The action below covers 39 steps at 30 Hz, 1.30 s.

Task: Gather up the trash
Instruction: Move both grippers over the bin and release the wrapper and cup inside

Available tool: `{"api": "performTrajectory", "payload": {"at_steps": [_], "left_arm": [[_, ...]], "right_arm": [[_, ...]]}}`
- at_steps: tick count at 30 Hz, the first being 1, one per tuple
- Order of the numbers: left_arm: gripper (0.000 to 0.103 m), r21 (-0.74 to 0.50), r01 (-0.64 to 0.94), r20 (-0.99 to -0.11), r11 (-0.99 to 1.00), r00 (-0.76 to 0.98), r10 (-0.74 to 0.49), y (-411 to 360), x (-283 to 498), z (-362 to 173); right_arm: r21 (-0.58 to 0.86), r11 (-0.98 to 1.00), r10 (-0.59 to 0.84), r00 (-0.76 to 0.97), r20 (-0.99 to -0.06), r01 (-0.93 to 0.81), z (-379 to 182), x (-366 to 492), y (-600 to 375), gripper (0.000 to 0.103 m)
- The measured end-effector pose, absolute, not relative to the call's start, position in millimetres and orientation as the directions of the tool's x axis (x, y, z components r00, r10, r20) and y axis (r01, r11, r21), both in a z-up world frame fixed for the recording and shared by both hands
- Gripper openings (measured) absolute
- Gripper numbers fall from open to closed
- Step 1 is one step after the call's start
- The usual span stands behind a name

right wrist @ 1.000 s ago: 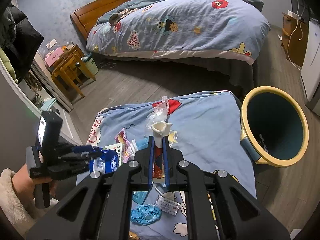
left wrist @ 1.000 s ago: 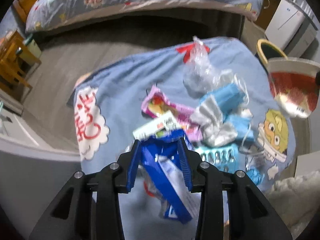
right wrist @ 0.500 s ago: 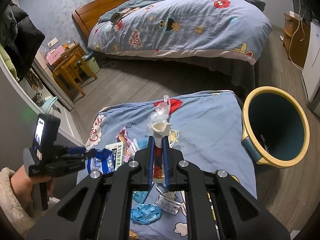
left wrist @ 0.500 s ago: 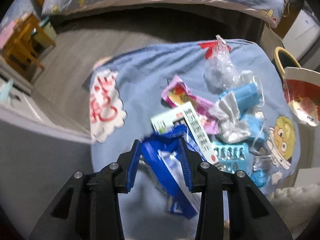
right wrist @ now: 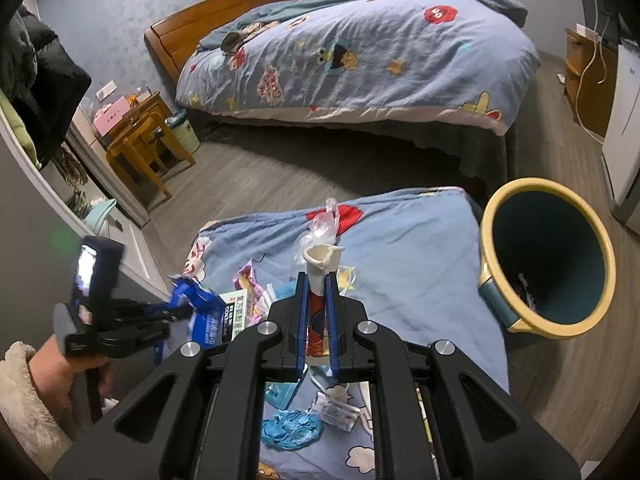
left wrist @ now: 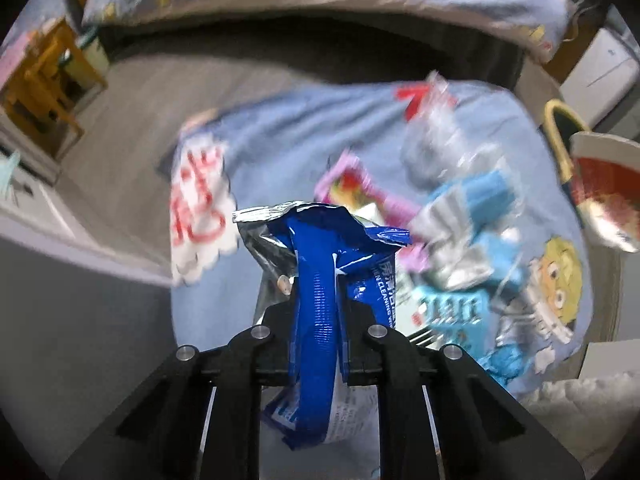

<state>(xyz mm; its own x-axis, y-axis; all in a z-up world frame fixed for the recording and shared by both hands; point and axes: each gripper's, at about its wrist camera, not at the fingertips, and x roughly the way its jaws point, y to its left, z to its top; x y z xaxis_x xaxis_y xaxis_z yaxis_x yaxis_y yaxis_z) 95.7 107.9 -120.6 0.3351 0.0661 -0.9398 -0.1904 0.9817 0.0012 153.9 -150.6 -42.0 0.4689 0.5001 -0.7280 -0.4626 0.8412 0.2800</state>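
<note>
My left gripper (left wrist: pixel 318 264) is shut on a blue wet-wipes wrapper (left wrist: pixel 360 248) and holds it above the left edge of the cloth-covered table (right wrist: pixel 420 248); it also shows in the right wrist view (right wrist: pixel 176 308). My right gripper (right wrist: pixel 318 280) is shut on a crushed red and white paper cup (right wrist: pixel 320 258), also seen at the right of the left wrist view (left wrist: pixel 604 184). A yellow-rimmed teal trash bin (right wrist: pixel 548 256) stands on the floor right of the table. Face masks (left wrist: pixel 472 200), a pink wrapper (left wrist: pixel 360 188) and a clear bag (left wrist: pixel 436 136) lie on the table.
A bed with a cartoon duvet (right wrist: pixel 360 52) stands beyond the table. A wooden stool and side table (right wrist: pixel 136 136) are at the far left. A crumpled blue mask (right wrist: pixel 290 428) and a small sachet (right wrist: pixel 334 412) lie near the table's front.
My left gripper closed fully on the blue wrapper and lifted it, swinging a little left. The right gripper with the cup has stayed almost still.
</note>
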Motion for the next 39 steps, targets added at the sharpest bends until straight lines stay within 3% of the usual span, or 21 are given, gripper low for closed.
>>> {"api": "performTrajectory", "payload": {"at_steps": [4,20,27,39], "left_arm": [[0.015,-0.043,-0.158,-0.893,0.987,0.449,0.033,99,96,-79],[0.015,0.017,0.08,-0.779,0.997,0.626,-0.036,-12,177,10],[0.015,0.032,0.206,-0.782,0.978,0.614,-0.104,-90,228,0],[0.016,-0.076,0.359,-0.813,0.93,0.517,-0.266,-203,295,-67]], "right_arm": [[0.283,0.844,0.505,0.498,-0.705,-0.456,-28,158,-161,0.008],[0.32,0.906,0.423,0.64,-0.642,-0.278,-4,228,-281,0.008],[0.229,0.953,0.302,0.656,-0.692,-0.197,-24,267,-321,0.008],[0.257,0.966,0.216,0.567,-0.795,-0.009,-87,314,-381,0.008]]}}
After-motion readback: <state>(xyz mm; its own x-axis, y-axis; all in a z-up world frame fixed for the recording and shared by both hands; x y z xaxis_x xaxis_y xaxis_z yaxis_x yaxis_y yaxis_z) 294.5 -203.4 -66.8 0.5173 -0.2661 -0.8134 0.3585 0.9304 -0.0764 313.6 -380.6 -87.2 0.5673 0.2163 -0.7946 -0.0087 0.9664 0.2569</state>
